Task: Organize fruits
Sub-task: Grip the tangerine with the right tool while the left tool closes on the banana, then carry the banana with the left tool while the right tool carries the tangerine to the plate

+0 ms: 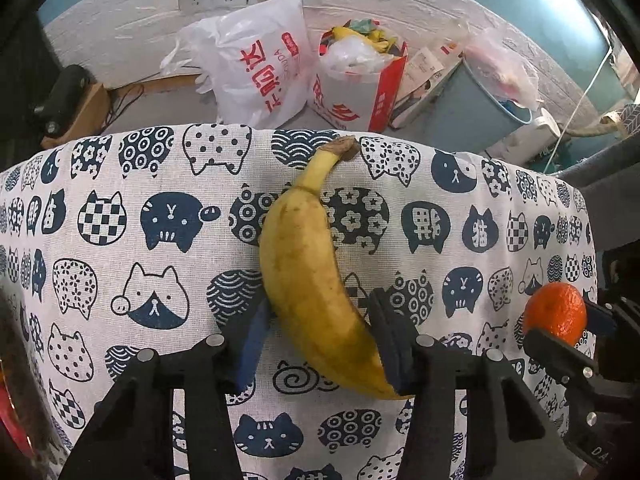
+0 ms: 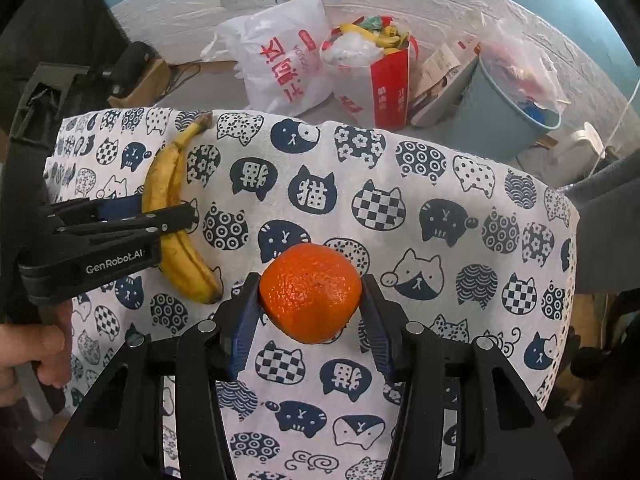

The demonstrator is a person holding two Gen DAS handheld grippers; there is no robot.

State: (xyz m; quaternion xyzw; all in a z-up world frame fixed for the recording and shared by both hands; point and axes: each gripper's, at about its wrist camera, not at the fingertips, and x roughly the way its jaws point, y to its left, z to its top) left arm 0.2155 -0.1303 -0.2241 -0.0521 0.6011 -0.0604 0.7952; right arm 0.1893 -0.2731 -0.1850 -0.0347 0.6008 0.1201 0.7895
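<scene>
We hold the left gripper (image 1: 320, 344) around the lower half of the banana (image 1: 308, 264), which lies on the desk under its cat-print cloth (image 1: 120, 240). The jaws stand fairly wide on either side of the fruit: the right-hand finger touches the banana near its blunt end, while the blue pad on the other side sits just beside the peel, and we cannot tell whether it presses on it. The banana's stem points away from us toward the far edge of the desk.

Our right gripper (image 2: 310, 304) has its jaws closed on the orange (image 2: 310, 292), both blue pads pressing its sides. The orange sits low over the cloth (image 2: 400, 240); we cannot tell whether it touches it. From the left wrist view the orange (image 1: 556, 312) shows at the right edge, pinched between the black fingers, well apart from the banana. From the right wrist view the banana (image 2: 176, 216) lies at the left part of the desk with the left gripper (image 2: 168, 220) straddling its middle.

Beyond the desk, on the floor against the wall, stand a white plastic bag (image 1: 256, 60) with red characters, a red-and-white paper bag (image 1: 360, 84) stuffed with rubbish, and a grey-blue bin (image 1: 476, 108).
</scene>
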